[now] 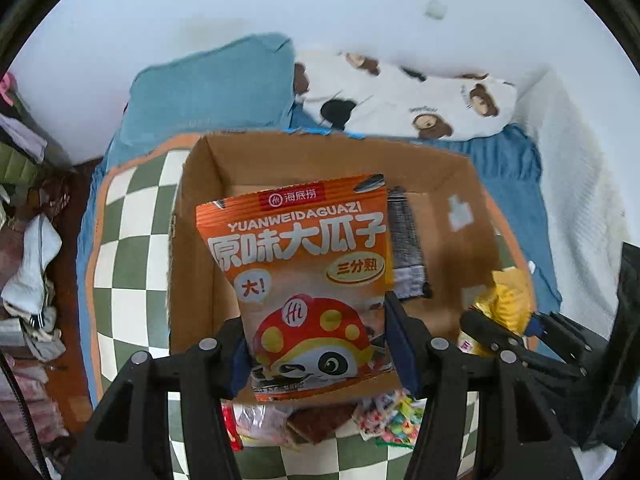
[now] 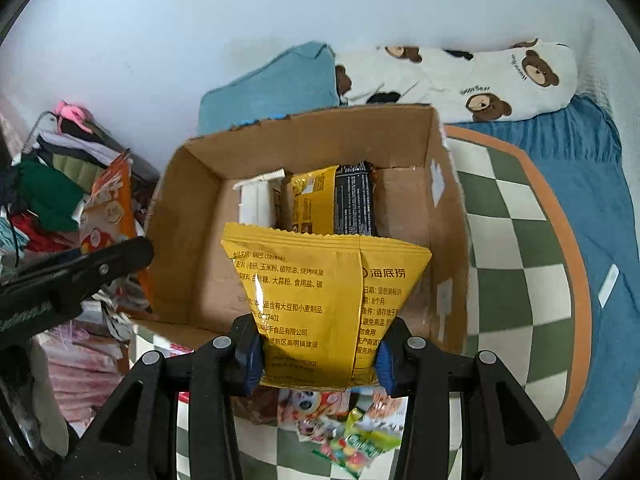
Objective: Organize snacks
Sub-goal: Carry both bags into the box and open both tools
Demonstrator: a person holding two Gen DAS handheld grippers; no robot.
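My left gripper (image 1: pixel 318 354) is shut on an orange sunflower-seed bag (image 1: pixel 308 276), which stands upright over the open cardboard box (image 1: pixel 192 216). A yellow snack bag (image 2: pixel 320 300) is pinched between the pads of my right gripper (image 2: pixel 318 354), above the near edge of the same cardboard box (image 2: pixel 188 248). Inside the box lie a white packet (image 2: pixel 256 200), a yellow packet (image 2: pixel 314 200) and a black packet (image 2: pixel 354 200). In the left wrist view the right gripper and its yellow bag (image 1: pixel 504 300) show at the right. The orange bag (image 2: pixel 108 216) shows at the left of the right wrist view.
The box sits on a green-and-white checked mat (image 2: pixel 516 240) on a blue bedspread (image 2: pixel 592 184). Loose snack packets (image 2: pixel 352 436) lie on the mat below the grippers. A blue pillow (image 1: pixel 212 84) and a bear-print pillow (image 1: pixel 408 96) lie behind. Piled clothes (image 2: pixel 48 184) crowd the left.
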